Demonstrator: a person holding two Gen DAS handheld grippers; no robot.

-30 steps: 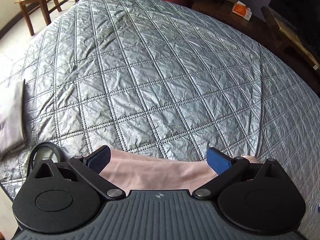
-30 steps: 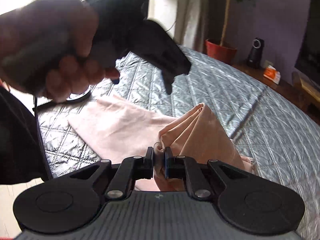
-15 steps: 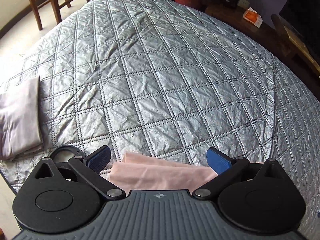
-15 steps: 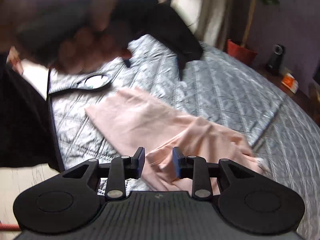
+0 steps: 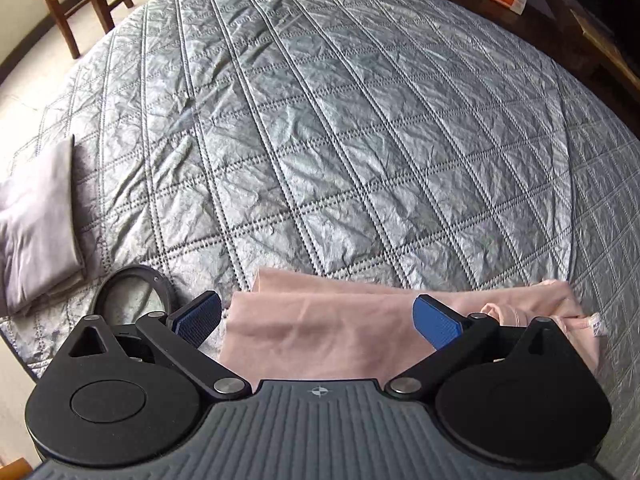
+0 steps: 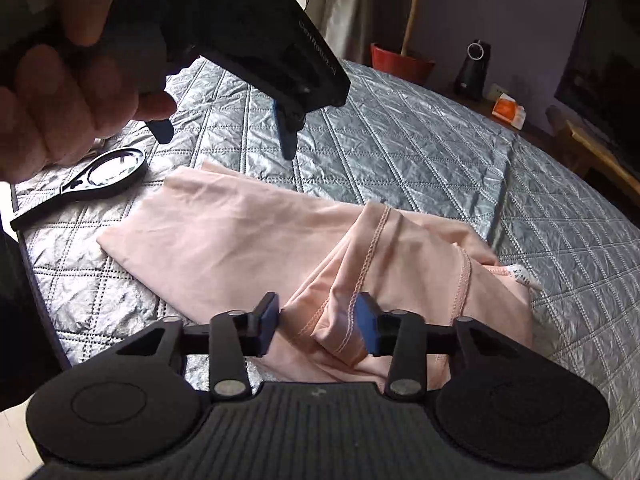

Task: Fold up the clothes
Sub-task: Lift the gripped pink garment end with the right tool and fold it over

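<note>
Right gripper (image 6: 318, 330): jaws parted, gripping nothing, a bunched seamed fold of the garment (image 6: 248, 236) between the pads.
Left gripper (image 5: 316, 320): jaws spread wide, empty, above the garment's left end.
Garment: pink, on the near edge of the quilt (image 5: 340, 140).
Lens ring (image 6: 108, 172): left of garment.
Folded cloth (image 5: 36, 220): far left.

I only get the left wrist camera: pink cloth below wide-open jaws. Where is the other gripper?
Observer: The right gripper is low over the pink garment, jaws open either side of a bunched, stitched seam.
Operator: Is my gripper touching the cloth?
Observer: It seems not; the left gripper hangs above the garment's far edge, held in a hand.
Operator: That black ring beside it?
Observer: The black ring has a long flat handle, like a magnifier, and lies on the quilt.
</note>
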